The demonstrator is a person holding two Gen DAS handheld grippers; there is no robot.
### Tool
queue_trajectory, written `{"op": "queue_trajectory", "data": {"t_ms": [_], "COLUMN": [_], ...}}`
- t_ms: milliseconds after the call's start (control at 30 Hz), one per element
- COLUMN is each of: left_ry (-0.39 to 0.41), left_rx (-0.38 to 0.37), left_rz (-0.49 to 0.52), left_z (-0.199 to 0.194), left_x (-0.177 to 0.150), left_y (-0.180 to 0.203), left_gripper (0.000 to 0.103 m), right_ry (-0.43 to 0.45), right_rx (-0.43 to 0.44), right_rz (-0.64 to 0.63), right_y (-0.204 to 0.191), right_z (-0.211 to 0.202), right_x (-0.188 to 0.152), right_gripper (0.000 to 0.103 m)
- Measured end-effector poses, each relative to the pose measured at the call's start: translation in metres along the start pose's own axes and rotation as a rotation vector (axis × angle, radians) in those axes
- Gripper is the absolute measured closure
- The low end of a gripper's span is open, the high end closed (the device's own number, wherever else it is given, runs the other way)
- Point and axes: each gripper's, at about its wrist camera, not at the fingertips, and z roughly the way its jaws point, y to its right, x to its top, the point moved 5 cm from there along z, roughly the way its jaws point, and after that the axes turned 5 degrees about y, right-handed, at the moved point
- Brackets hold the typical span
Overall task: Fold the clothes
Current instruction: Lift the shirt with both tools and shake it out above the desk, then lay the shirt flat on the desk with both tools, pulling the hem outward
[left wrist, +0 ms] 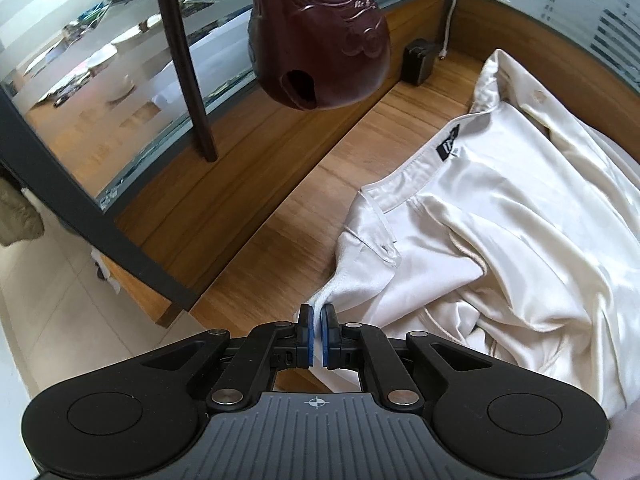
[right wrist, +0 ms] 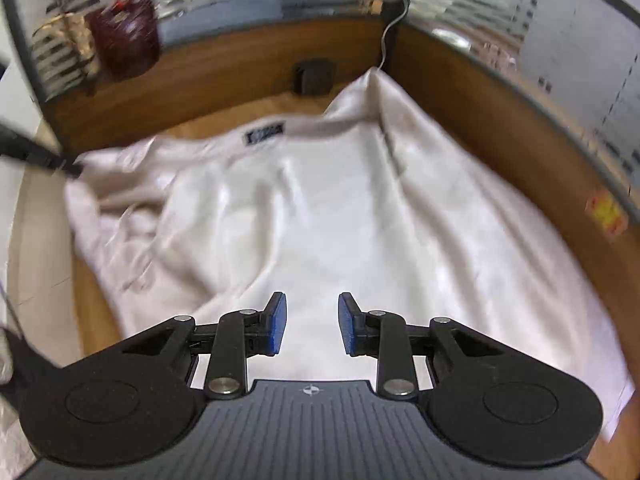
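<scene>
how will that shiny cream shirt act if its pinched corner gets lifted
The shirt is probably floppy: it lies in soft creases. Its sheen suggests slippery cloth, so the left tongs may lose the thin pinch.

Your right wrist view is motion-blurred: the label [right wrist: 264, 133] on the shirt [right wrist: 320, 208] cannot be read. The shirt runs off the right edge in the left wrist view [left wrist: 540, 240], hiding its far side. The dark red vase [left wrist: 320, 36] is cut off at the top. The shirt covers most of the table [left wrist: 280, 200].
</scene>
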Motion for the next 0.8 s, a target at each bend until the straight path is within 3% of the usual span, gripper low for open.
{"op": "queue_trajectory", "data": {"t_ms": [133,267,600,800], "left_ry": [0.001,0.002,0.025,0.042], "left_rx": [-0.015,-0.023,-0.031,-0.033], "left_rz": [0.02,0.032,0.062,0.072], "left_z": [0.0,0.001,-0.002,-0.004], "left_x": [0.002,0.003,0.004,0.005], "left_y": [-0.001,0.0,0.004,0.005], "left_gripper": [0.097,0.097,0.097,0.097], "right_ry": [-0.003,0.019,0.035,0.034], "right_rx": [-0.01,0.03,0.162,0.147], "right_rz": [0.026,0.048,0.0,-0.053], "right_y": [-0.038,-0.073,-0.133,-0.133], "right_z": [-0.001,0.001,0.014,0.033], "right_x": [-0.037,-0.054,-0.06,-0.057], "right_gripper": [0.069,0.069,0.069,0.069]}}
